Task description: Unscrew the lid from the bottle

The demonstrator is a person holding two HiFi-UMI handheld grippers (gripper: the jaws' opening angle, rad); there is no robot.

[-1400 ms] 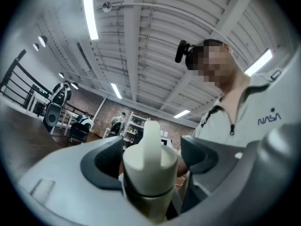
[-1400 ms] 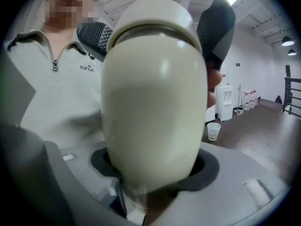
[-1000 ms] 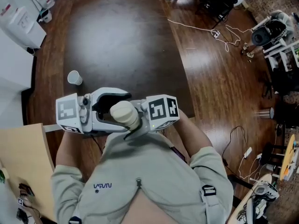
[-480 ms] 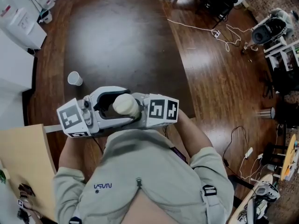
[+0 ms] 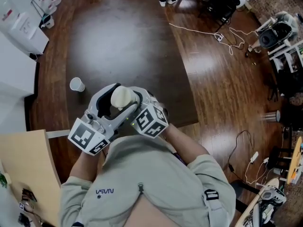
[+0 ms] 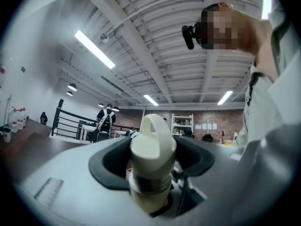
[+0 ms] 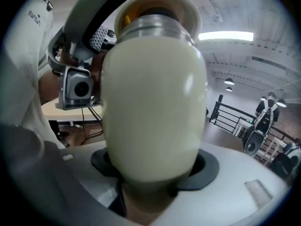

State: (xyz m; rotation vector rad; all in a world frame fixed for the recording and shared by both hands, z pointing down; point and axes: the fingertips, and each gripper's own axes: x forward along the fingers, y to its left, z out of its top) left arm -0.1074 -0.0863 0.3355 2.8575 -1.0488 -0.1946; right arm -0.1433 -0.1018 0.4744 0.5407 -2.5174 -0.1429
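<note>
While the right gripper (image 7: 155, 166) clamps its jaws on the cream bottle (image 7: 153, 102) over the table (image 5: 118, 41), we note the left gripper (image 6: 153, 159) has just closed its jaws onto the lid (image 6: 153, 142); the bottle's axis runs gripper to gripper.

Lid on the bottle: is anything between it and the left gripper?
Nothing visible does. The lid already sits between the fingers of the left gripper, which have just been closing onto its sides. The right gripper holds the bottle by its body.

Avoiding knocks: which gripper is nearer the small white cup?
Left. Left gripper, jaws just closed on cream lid, hangs right of white cup; right gripper, gripping cream bottle, farther right.
</note>
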